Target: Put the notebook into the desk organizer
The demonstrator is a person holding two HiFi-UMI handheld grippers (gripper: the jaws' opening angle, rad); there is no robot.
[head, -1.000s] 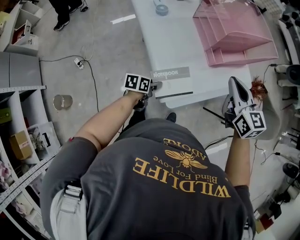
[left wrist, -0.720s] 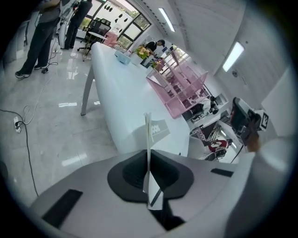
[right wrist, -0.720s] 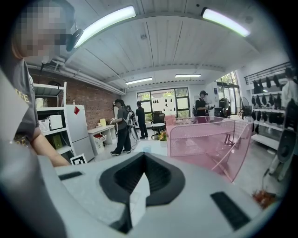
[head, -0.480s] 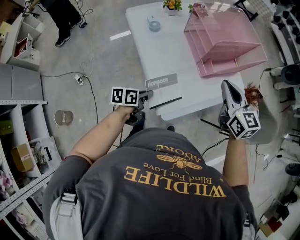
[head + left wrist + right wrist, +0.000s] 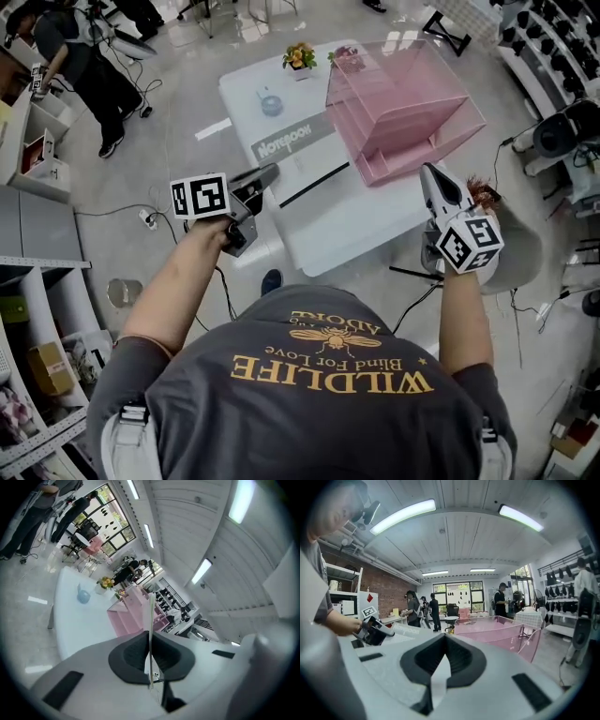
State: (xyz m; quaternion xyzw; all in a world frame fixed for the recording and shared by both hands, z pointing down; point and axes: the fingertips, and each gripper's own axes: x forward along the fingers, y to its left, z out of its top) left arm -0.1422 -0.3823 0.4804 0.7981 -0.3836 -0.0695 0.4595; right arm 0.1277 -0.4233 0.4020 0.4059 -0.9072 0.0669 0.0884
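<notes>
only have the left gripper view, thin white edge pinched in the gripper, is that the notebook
Observer: Yes. The head view shows a white notebook with a grey title band on its cover.
Operator: where is it gripped
Observer: The left gripper is shut on its left edge, on the person's side of the title band.
Operator: and the right gripper
Observer: The right gripper is at the right side of the table, just short of the pink desk organizer, with nothing between its jaws.
</notes>
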